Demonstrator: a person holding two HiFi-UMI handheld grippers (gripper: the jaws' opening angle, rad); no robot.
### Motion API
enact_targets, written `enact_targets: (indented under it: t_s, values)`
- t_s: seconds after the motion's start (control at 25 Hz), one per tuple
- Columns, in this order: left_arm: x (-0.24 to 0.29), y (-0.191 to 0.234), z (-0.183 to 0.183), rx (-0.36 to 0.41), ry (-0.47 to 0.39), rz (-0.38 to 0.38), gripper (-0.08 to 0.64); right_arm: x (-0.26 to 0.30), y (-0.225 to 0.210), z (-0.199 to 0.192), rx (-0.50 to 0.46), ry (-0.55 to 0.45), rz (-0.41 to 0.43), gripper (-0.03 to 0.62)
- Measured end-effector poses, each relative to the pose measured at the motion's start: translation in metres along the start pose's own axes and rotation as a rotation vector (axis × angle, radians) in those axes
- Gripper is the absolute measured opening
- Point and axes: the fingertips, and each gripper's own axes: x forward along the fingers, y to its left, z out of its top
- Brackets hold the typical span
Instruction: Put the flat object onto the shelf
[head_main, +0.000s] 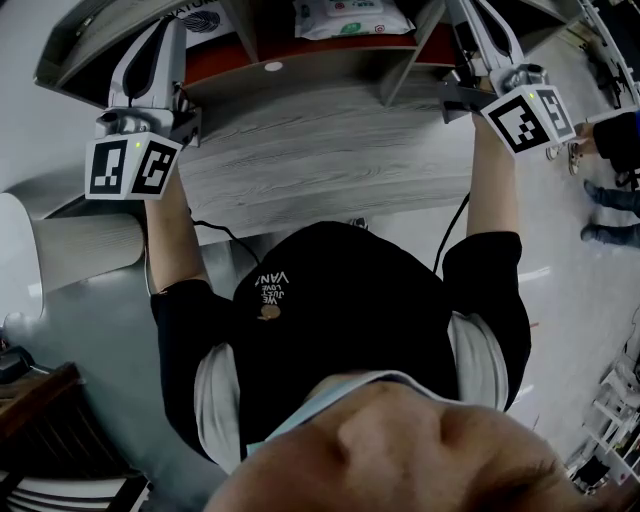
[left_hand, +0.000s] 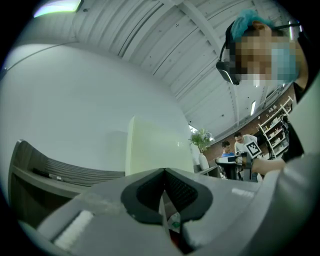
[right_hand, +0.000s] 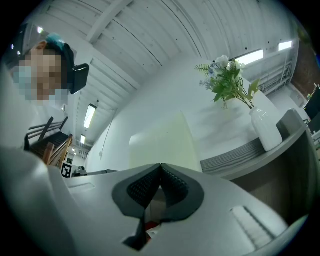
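So, flat object: one flat white packet (head_main: 350, 15) with green print and a small red mark, soft and slightly puffed.
Where it lies: inside the shelf (head_main: 330, 150), on the red floor of the middle compartment, between two upright dividers. Only its near part shows, at the top edge of the head view.
Shelf: one unit of grey wood-grain boards. Two dividers can be counted.
Left hand-held gripper (left_hand: 164, 175): one, raised at the shelf's left end and well apart from the packet. Its dark ribbed pads are pressed together with nothing pinched. A scrap of white and green shows low in the slit, and I cannot tell what it is.
Right hand-held gripper (right_hand: 160, 167): one, raised at the shelf's right end and also apart from the packet. Its pads are pressed together and hold nothing.
Marker cubes: two, one on the left (head_main: 130, 165) and one on the right (head_main: 530, 118).
Printed white item (head_main: 200, 18): one, in the left compartment, mostly cut off.
Vase of flowers (right_hand: 265, 127): one white vase, standing on a ledge in the right gripper view.
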Motion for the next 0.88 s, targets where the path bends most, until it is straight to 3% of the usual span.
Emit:
enact_targets:
  t_s: [0.88]
  values:
    - [-0.043,-0.026,-0.063,-0.12,0.074,0.012,0.002,-0.055,0.01,-0.081,0.081,0.09,-0.111,0.002]
